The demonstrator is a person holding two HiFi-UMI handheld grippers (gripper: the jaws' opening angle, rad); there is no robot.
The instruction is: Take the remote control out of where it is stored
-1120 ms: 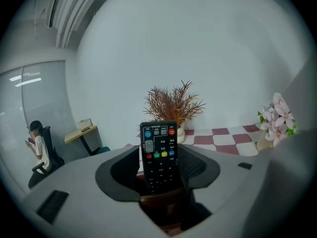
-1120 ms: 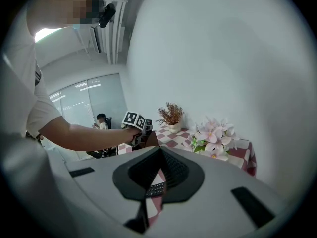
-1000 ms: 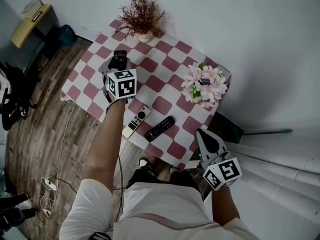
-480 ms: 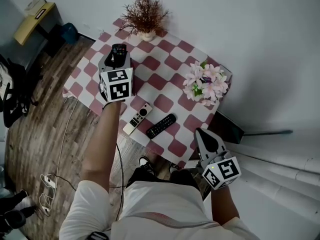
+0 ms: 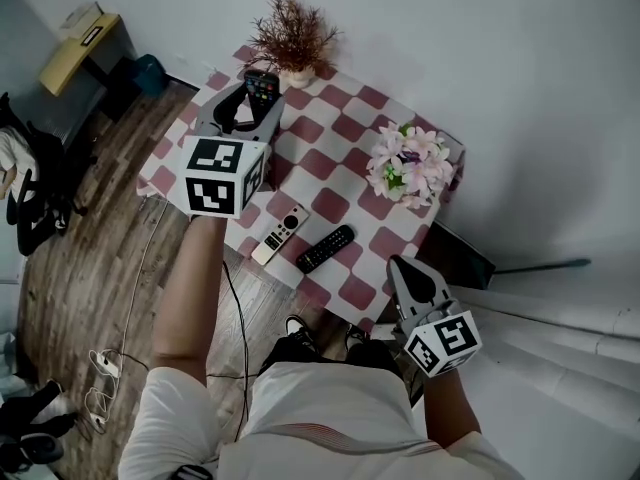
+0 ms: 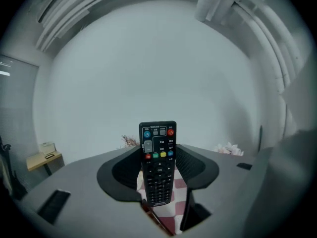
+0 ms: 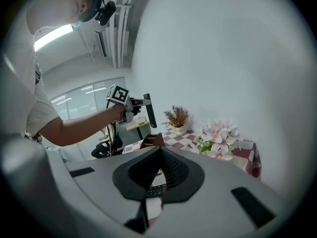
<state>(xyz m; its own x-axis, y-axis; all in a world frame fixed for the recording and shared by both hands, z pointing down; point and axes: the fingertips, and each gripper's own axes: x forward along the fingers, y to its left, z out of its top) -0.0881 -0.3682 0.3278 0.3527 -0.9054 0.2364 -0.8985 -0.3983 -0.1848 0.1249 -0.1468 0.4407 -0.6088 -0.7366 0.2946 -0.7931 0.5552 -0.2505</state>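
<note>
**Black remote pinched in the left jaws, clear of the tabletop**

My left gripper [image 5: 250, 105] hangs in the air above the far left corner of the red-and-white checked tabletop [image 5: 340, 118]. Its jaws are spread wide and pinch the black remote control with coloured buttons [image 6: 158, 162] by its long edges. The remote lies along the jaws, its button face towards the camera and its power-button end sticking out past the tips.

My right gripper [image 5: 400, 266] hangs off the near right corner of the tabletop, its jaws pressed together at the tips with nothing held.

From the head view I see only the remote's top end; the jaws and the marker cube cover the rest. In the left gripper view its lower end sinks behind the gripper body. A brown wooden piece [image 7: 151, 142] peeks over my right jaws, and I cannot tell what it is.
</note>
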